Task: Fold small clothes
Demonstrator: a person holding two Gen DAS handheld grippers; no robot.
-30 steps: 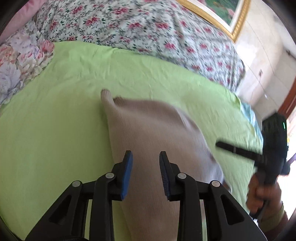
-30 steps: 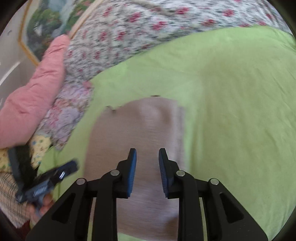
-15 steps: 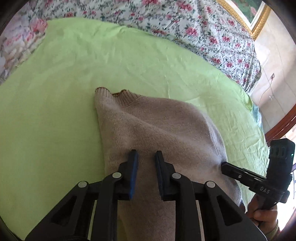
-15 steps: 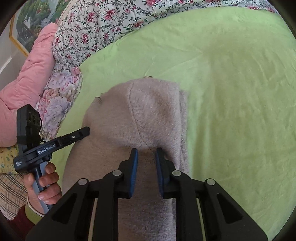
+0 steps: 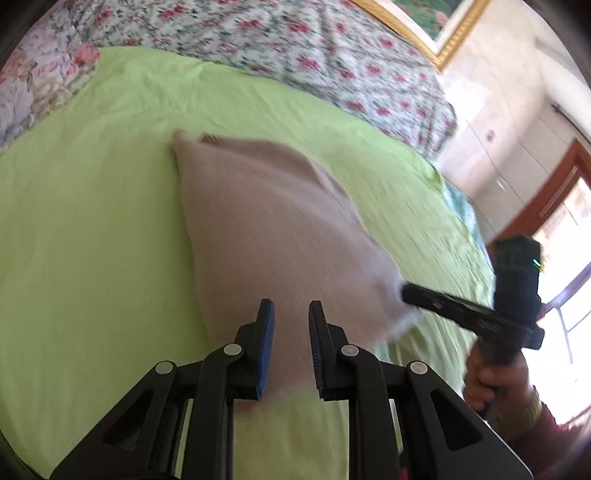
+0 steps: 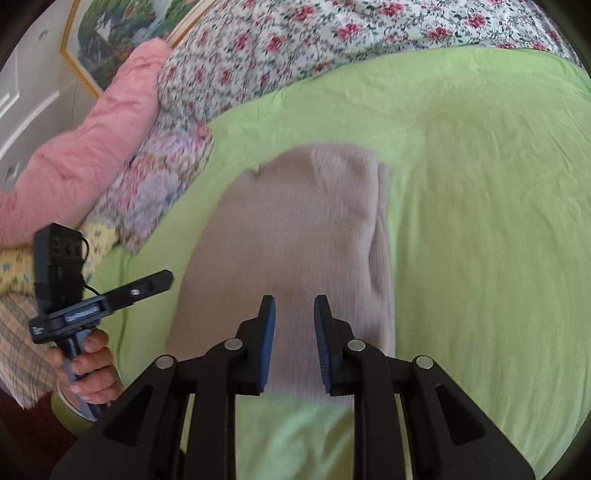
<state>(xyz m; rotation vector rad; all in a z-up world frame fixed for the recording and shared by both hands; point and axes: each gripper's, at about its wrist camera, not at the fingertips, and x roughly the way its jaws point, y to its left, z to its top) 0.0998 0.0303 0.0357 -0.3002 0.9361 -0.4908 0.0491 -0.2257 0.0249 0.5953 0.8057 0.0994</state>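
A beige knit sweater (image 5: 266,236) lies folded into a long strip on the green sheet (image 5: 92,240); it also shows in the right wrist view (image 6: 295,251). My left gripper (image 5: 291,314) is open and empty above the sweater's near end. My right gripper (image 6: 294,310) is open and empty above the same end. In the left wrist view the right gripper's fingers (image 5: 439,301) sit at the sweater's right edge. In the right wrist view the left gripper's fingers (image 6: 147,286) sit just left of the sweater.
A floral quilt (image 5: 295,48) lies along the far side of the bed. A pink pillow (image 6: 88,155) and a floral pillow (image 6: 162,177) sit at the left. A framed picture (image 6: 122,26) hangs on the wall. A wooden door frame (image 5: 546,199) stands at the right.
Both grippers have opened wider and pulled back from the sweater's near end. The raised fabric has dropped and lies flatter on the sheet.
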